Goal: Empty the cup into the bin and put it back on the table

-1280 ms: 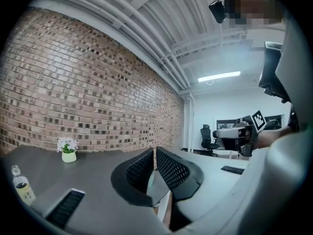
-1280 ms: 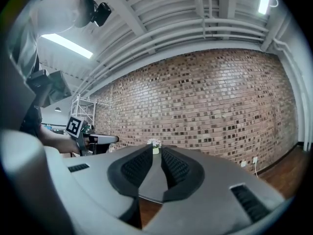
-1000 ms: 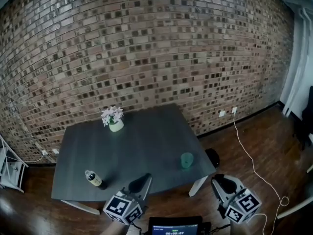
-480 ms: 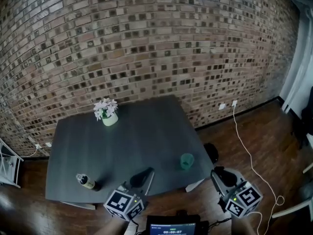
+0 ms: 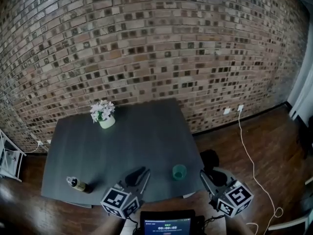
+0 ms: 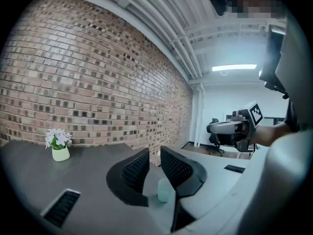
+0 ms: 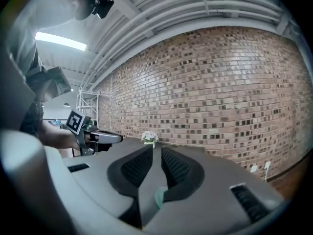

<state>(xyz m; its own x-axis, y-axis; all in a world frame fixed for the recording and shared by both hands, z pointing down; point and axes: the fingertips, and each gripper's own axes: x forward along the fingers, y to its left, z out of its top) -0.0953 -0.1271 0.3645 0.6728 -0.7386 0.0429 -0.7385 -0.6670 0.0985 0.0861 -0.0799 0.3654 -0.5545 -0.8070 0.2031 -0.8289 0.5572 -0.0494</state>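
Each gripper has a pale grey shell (image 6: 220, 176), 2 black jaws with gridded pads (image 6: 177, 166), 1 black slot (image 6: 61, 208) in the shell and a white cube (image 5: 121, 202) with black square markers at the rear. The left gripper (image 5: 143, 172) shows just left of the black screen (image 5: 167, 224), the right gripper (image 5: 204, 176) just right of it. The screen carries pale digits. The person wears a black head camera (image 6: 218, 2).

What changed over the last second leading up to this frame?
The left gripper and right gripper have moved in toward the green cup, one on each side. Neither took hold of anything; both sets of jaws are narrowly apart and empty. The cup, bottle and flower pot stayed put on the table.
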